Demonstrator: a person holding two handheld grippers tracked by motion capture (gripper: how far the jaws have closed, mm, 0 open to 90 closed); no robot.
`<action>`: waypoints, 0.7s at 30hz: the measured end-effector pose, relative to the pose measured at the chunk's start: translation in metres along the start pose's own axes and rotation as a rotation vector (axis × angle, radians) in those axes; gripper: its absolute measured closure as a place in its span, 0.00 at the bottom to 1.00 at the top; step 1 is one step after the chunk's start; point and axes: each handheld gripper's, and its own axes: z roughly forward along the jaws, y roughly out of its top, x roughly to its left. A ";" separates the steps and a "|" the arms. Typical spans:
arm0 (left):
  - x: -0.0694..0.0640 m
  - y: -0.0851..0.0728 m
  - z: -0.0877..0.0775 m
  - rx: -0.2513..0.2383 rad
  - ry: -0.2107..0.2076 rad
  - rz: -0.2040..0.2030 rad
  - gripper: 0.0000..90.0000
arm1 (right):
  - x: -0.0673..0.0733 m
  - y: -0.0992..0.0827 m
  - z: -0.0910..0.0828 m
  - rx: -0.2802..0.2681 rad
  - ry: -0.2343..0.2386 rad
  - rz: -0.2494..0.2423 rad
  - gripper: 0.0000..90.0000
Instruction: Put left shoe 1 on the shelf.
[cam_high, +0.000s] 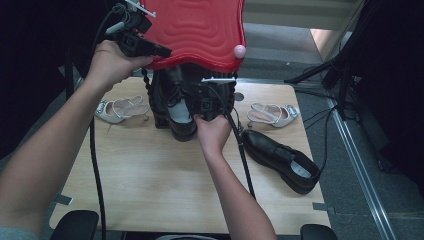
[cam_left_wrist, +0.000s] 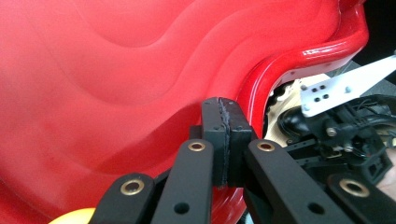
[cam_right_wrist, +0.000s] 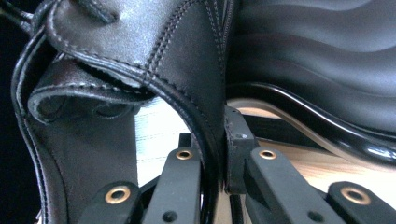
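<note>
no legible text, labels, nos. anywhere

High view looks down; both gripper views sit close against red tray (cam_high: 200, 30)

We see a glossy red tray (cam_high: 200, 30) moulded in rippling waves, a pale pink ball (cam_high: 239, 50) at its right edge. Black leather shoes (cam_high: 175, 107) with pale stitching sit on the light wood-grain table (cam_high: 150, 175), another black shoe (cam_high: 282, 160) at near right. White strappy heels (cam_high: 121, 108) lie left, and a second white heel (cam_high: 274, 114) right.
</note>
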 end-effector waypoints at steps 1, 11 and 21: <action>0.000 0.000 0.000 -0.002 0.003 0.000 1.00 | 0.000 0.001 0.001 0.002 -0.002 0.007 0.96; 0.000 0.000 0.000 0.000 -0.002 0.002 1.00 | 0.000 0.010 0.006 -0.004 -0.006 0.033 0.96; 0.000 0.000 0.000 -0.006 0.003 0.003 1.00 | 0.001 0.016 0.011 -0.046 -0.006 0.056 0.96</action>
